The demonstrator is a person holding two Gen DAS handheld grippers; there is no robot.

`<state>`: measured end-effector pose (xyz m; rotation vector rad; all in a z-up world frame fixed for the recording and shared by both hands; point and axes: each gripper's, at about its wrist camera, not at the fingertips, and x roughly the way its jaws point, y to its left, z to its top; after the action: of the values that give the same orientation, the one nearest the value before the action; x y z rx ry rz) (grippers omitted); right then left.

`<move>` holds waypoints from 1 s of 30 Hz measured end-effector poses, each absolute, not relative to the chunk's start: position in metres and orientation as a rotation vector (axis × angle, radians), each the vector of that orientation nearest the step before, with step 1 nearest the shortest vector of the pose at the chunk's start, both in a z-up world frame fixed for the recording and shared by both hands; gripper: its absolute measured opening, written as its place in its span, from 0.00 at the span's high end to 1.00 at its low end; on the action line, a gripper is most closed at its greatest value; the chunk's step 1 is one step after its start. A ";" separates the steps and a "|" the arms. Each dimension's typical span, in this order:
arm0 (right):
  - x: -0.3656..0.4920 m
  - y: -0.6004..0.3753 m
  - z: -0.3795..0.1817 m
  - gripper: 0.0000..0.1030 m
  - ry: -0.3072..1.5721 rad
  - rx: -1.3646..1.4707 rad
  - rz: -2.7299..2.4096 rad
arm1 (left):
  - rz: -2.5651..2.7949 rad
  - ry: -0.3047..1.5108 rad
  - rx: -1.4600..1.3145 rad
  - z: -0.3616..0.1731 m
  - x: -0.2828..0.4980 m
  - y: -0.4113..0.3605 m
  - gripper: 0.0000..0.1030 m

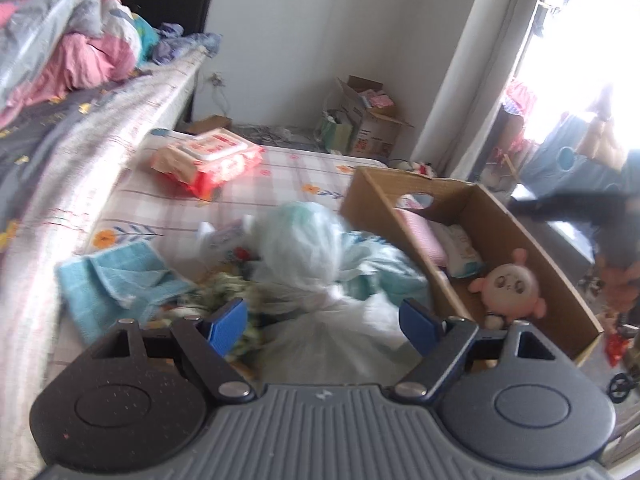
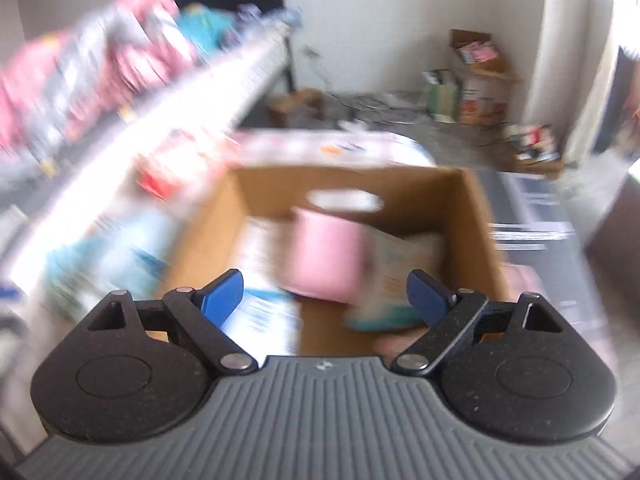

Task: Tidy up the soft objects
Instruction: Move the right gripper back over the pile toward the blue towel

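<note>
A soft, nubby teal towel (image 1: 116,284) lies crumpled on the checked mattress (image 1: 280,176). Right of it, a thin, slippery plastic bag (image 1: 316,264) bulges just ahead of the left tool (image 1: 322,320), which gapes empty; its gathered top is probably the best hold. In the stiff cardboard box (image 1: 516,240) sits a light, squashy pink plush (image 1: 510,284). The right tool (image 2: 324,294) hangs released above the box, gripping nothing.

Left gripper (image 1: 323,322), right gripper (image 2: 325,298): ribbed grey body, black speckled round housings, black linkage arms, silver pivot screws, blue ridged fingers (image 1: 226,322).
</note>
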<state>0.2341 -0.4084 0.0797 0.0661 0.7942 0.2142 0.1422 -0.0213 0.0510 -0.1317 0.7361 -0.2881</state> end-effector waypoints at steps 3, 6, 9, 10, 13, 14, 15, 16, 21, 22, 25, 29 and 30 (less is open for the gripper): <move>0.239 -0.379 0.094 0.14 0.795 0.156 0.318 | -0.214 0.721 -0.099 0.048 0.137 -0.002 0.18; 0.252 -0.335 0.095 0.14 0.819 0.191 0.432 | -0.148 0.725 -0.103 0.043 0.135 0.018 0.18; 0.266 -0.288 0.092 0.14 0.870 0.212 0.544 | -0.092 0.743 -0.119 0.037 0.139 0.039 0.18; 0.271 -0.273 0.092 0.15 0.893 0.220 0.577 | -0.077 0.747 -0.124 0.034 0.140 0.044 0.18; 0.286 -0.224 0.090 0.15 0.965 0.239 0.674 | -0.035 0.749 -0.123 0.027 0.145 0.057 0.19; 0.292 -0.207 0.087 0.15 0.990 0.242 0.702 | -0.020 0.754 -0.113 0.024 0.148 0.059 0.19; 0.298 -0.194 0.085 0.15 1.010 0.248 0.725 | -0.005 0.760 -0.099 0.020 0.150 0.061 0.20; 0.306 -0.180 0.081 0.15 1.032 0.251 0.745 | 0.005 0.766 -0.091 0.016 0.152 0.063 0.22; 0.348 -0.100 0.048 0.15 1.154 0.149 0.800 | 0.066 0.859 -0.119 -0.011 0.167 0.077 0.42; 0.358 -0.087 0.039 0.15 1.186 0.136 0.802 | 0.086 0.874 -0.125 -0.017 0.171 0.080 0.45; 0.387 -0.052 0.001 0.15 1.292 0.115 0.801 | 0.128 0.908 -0.154 -0.030 0.184 0.088 0.55; 0.419 -0.013 -0.033 0.15 1.347 0.050 0.778 | 0.155 0.932 -0.205 -0.041 0.198 0.096 0.58; 0.425 -0.006 -0.040 0.15 1.362 0.038 0.772 | 0.158 0.934 -0.206 -0.043 0.201 0.097 0.58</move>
<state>0.4249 -0.0055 -0.0400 0.0376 1.3624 0.7723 0.2010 0.0968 -0.0432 -0.2058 0.9344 0.1585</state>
